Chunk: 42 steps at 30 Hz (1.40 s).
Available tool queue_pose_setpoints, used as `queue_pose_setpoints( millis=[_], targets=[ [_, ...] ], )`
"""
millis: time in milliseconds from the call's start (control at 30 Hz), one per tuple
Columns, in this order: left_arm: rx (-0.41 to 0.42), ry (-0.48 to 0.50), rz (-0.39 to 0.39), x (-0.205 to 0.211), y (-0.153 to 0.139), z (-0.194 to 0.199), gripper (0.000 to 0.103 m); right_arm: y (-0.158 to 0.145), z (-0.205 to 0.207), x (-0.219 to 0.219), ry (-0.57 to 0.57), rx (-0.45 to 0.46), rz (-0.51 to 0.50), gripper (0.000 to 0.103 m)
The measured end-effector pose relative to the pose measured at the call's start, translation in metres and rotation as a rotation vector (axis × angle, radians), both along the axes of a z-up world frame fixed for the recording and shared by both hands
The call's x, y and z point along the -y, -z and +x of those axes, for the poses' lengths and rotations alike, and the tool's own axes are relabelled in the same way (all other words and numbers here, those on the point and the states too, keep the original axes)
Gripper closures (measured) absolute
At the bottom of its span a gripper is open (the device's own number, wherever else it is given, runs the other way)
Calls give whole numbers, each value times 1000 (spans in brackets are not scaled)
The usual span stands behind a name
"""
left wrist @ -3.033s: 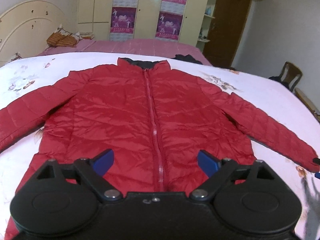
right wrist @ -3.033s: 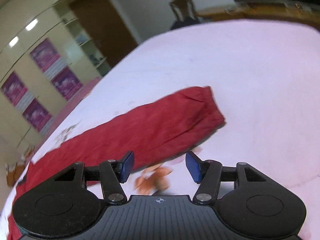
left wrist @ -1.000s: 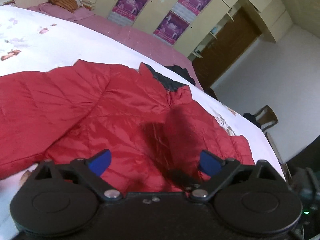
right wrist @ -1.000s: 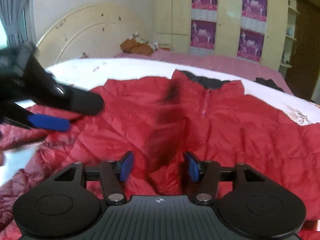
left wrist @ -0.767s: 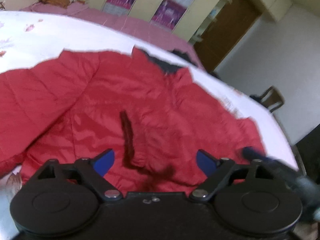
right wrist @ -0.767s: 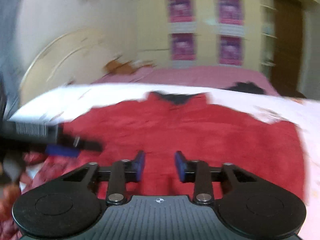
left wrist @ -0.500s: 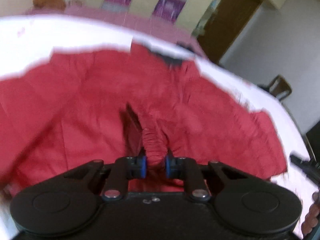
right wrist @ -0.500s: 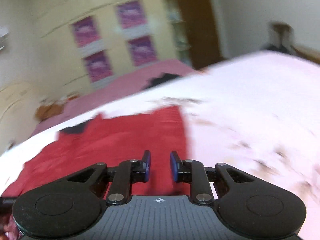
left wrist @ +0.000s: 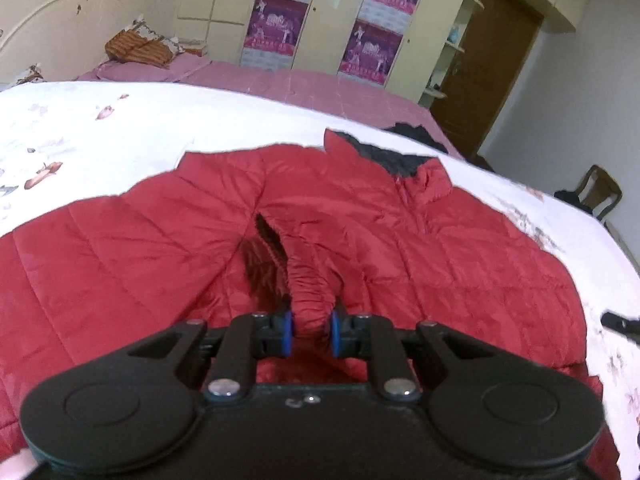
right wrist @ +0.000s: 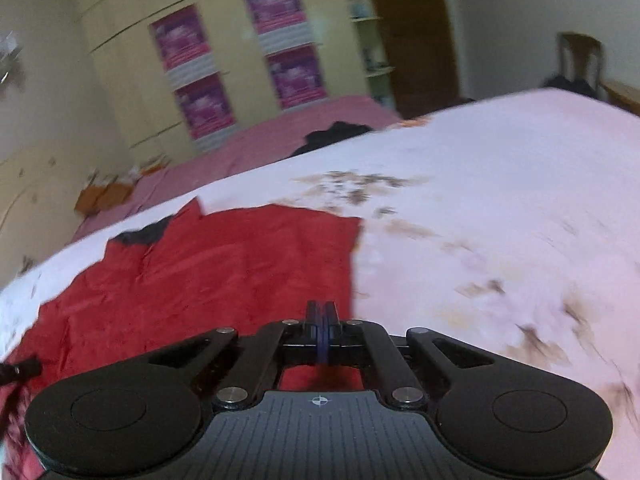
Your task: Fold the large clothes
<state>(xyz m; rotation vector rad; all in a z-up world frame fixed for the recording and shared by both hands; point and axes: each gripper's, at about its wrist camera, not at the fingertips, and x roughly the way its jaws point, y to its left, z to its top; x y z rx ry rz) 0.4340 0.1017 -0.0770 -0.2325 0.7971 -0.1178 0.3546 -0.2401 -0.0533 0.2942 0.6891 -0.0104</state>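
**Left gripper pinching the sleeve cuff, right gripper empty**

I see the red jacket (left wrist: 400, 248) lying spread on the white bedspread (left wrist: 120, 128), collar (left wrist: 384, 156) pointing toward the wardrobe (left wrist: 332, 20) with the purple posters. Its dark lining shows at the neck. One sleeve is folded in over the chest, and my left gripper (left wrist: 311, 330) has that sleeve's gathered cuff (left wrist: 310, 300) clamped between its blue pads, the elastic bunched up right at the jaws.

From the right wrist view, my right gripper (right wrist: 320, 334) has its pads pressed flat together with nothing between them. It sits over the jacket's right-hand edge, close to where the red fabric meets the bedspread. This view is blurred, so I cannot tell whether the tips touch the cloth.

A dark garment (right wrist: 332, 132) lies on the pink bed beyond, and a wooden chair (left wrist: 600, 192) stands at the far right.
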Motion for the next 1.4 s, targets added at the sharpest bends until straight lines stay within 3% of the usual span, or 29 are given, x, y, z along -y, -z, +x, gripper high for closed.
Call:
queue_pose_setpoints(
  millis=[67,167,267,333,367,400,433,500,567,700,800,900,1067,1267,1400],
  targets=[
    [-14,4,10,2,7,1,86,14,22,-10,-42,-35,-45,103],
    [-34,2,6,0,17,3,86,51,46,-9,-8,-177,-95,103],
    [-54,35,16,-1,18,3,84,42,43,-3,-27,-156,-79,103],
    [-62,43,33,-6,8,-1,68,26,36,2,-23,-87,-70,103],
    [-36,24,68,-9,-1,-8,59,20,36,5,-17,-59,-75,103],
    [16,-5,109,-12,-10,-16,43,14,35,9,-12,-36,-75,103],
    [61,-32,140,-13,-17,-21,38,10,37,12,-9,-18,-69,103],
    [110,-31,167,-9,-26,-18,38,6,50,14,-13,-9,-66,103],
    [124,39,172,9,-26,-2,39,5,68,9,-32,-8,-70,103],
    [56,117,194,36,0,40,42,26,110,-2,-78,-50,-112,103],
    [16,133,211,35,25,63,41,61,142,6,-55,-159,-144,103],
    [19,136,220,34,22,58,45,55,140,9,-67,-155,-157,103],
    [90,175,184,57,0,24,45,19,94,-8,-120,-41,-83,103],
    [49,202,186,82,18,24,43,43,76,-52,-262,-94,-108,103],
    [49,141,260,54,23,20,42,53,73,-11,-101,-128,-154,103]
  ],
)
